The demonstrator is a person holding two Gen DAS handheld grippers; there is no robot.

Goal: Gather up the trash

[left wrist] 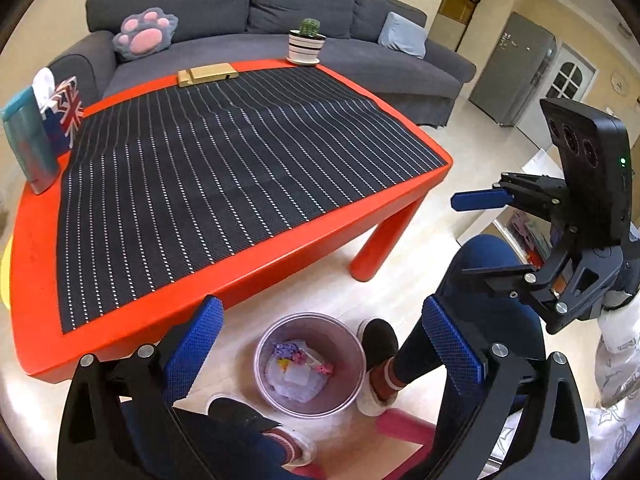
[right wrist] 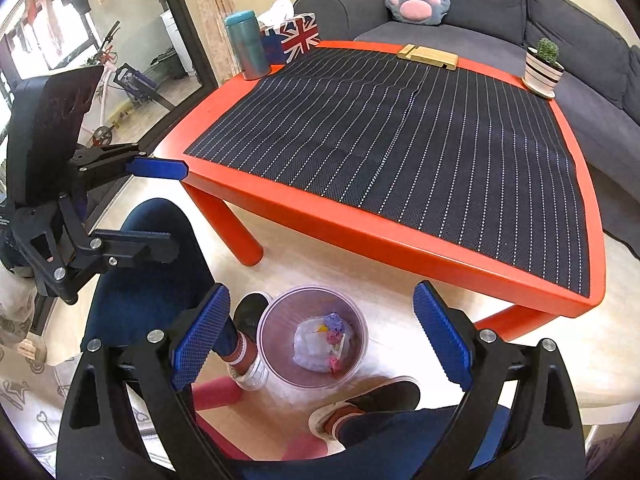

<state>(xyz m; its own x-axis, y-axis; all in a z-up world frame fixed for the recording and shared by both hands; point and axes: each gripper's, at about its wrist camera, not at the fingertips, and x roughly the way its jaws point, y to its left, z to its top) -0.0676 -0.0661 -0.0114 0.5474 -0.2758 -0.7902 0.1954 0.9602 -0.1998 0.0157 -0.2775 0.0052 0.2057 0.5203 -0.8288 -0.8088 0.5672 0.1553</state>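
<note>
Left gripper: black two-finger tool with blue textured pads (left wrist: 322, 344), jaws spread wide with nothing between them, held above the bin.
Right gripper: matching black tool with blue pads (right wrist: 322, 336), jaws likewise spread wide and empty, also over the bin; from the left wrist view it appears at the right edge (left wrist: 476, 236).
Bin: round translucent grey plastic waste bin (left wrist: 352, 344) standing on the pale floor, just beside the near edge of the table, between the person's feet.
Trash: crumpled clear plastic with purple, pink and yellow scraps (right wrist: 326, 342), lying at the bottom of the bin.
Table: low red plastic table (right wrist: 384, 232) covered by a black mat with white dotted stripes (right wrist: 400, 136).
Table objects: teal tumbler (right wrist: 246, 46) and Union Jack tissue box (right wrist: 298, 38) at one corner; flat wooden stand (right wrist: 428, 56) at the far edge; small cactus in a striped white pot (right wrist: 542, 68) at the other corner.
Background: dark grey sofa (left wrist: 224, 4) with a paw-shaped cushion (left wrist: 146, 34).
Person: blue trousers and dark slippers (left wrist: 376, 340) flank the bin.
</note>
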